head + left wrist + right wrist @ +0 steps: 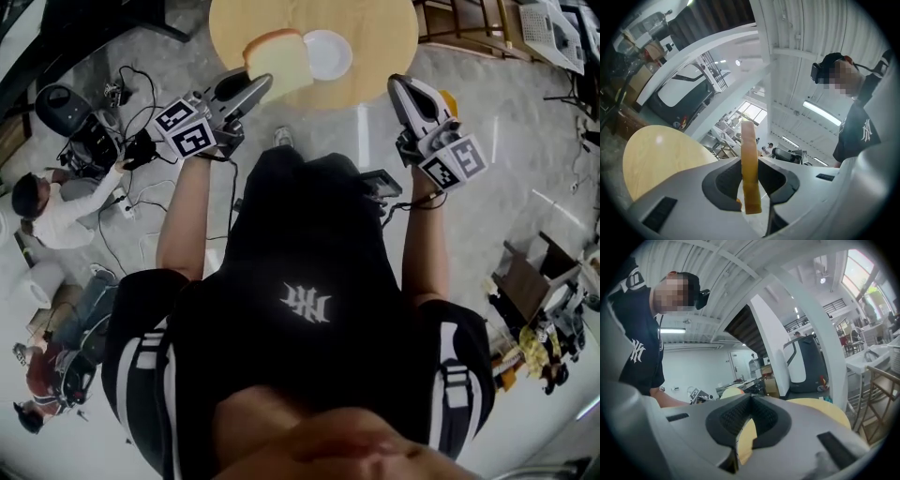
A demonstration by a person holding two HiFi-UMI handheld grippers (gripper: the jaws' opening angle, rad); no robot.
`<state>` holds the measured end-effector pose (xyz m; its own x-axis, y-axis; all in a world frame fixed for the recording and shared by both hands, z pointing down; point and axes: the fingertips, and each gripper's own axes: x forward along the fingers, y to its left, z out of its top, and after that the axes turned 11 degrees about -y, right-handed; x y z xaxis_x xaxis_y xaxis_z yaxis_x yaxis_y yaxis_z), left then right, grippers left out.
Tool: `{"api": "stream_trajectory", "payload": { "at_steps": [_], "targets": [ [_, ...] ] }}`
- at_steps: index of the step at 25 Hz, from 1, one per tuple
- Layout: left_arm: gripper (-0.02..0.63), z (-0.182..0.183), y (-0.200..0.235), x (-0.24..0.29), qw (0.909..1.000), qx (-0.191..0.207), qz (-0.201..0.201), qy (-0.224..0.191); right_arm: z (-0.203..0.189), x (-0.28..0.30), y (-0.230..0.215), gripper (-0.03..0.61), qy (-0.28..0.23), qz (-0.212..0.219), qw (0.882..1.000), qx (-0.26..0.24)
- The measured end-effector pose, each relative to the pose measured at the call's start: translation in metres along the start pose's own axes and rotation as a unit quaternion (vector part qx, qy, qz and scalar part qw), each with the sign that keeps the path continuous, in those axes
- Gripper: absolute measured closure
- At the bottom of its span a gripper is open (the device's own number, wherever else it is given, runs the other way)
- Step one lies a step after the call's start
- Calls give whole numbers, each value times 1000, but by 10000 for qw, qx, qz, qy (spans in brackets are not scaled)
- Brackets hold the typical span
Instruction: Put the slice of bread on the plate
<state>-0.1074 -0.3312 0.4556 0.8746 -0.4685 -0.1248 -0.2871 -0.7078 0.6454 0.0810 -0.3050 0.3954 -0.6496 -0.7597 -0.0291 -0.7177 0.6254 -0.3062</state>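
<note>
Between the jaws of the left gripper (251, 89): the slice of bread (278, 58), pinched at one crust end, jaws partway closed and pressing on both broad faces. Seen edge-on along the jaw line in the left gripper view. Probably gripped this way because a soft slice gives least when squeezed across its thin side near the crust. Leaves most of the slice jutting free ahead of the tips, ready to be laid down. Broad face turned up toward the head view, so seemingly close to the lie needed on a dish.

Just ahead of those tips and a little toward the right gripper's side: the plate (330, 53), white, small and bare, on the round wooden table (375, 37). Slice overlapping the plate's rim in the head view, yet carried in the air, not resting there; height above it impossible to judge. By this reading, task partway: bread up beside the plate, not yet set down.

On the other side, the right gripper (750, 401), closed tip to tip on nothing, only the pale tabletop showing through the hollow behind the pads. Held out beside the left one, well apart from slice and plate, likely so as not to block the approach.

Next, presumably: centre the slice over the plate, lower, ease the jaws apart. Risk: bread sagging or tearing at the pinch, or landing half off the rim.
</note>
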Motion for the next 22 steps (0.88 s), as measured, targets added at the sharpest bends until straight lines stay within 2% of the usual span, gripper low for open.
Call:
{"api": "stream_trajectory", "payload": {
  "at_steps": [7, 16, 22],
  "targets": [
    [508, -27, 26, 27, 9995, -189, 60, 251, -26, 1, -39, 575, 138, -35, 9996, 239],
    [508, -45, 42, 53, 9984, -311, 198, 429, -50, 23, -66, 575, 234, 431, 9984, 272],
    [508, -77, 45, 79, 9957, -588, 222, 684, -59, 8, -93, 575, 229, 420, 9982, 365]
  ]
}}
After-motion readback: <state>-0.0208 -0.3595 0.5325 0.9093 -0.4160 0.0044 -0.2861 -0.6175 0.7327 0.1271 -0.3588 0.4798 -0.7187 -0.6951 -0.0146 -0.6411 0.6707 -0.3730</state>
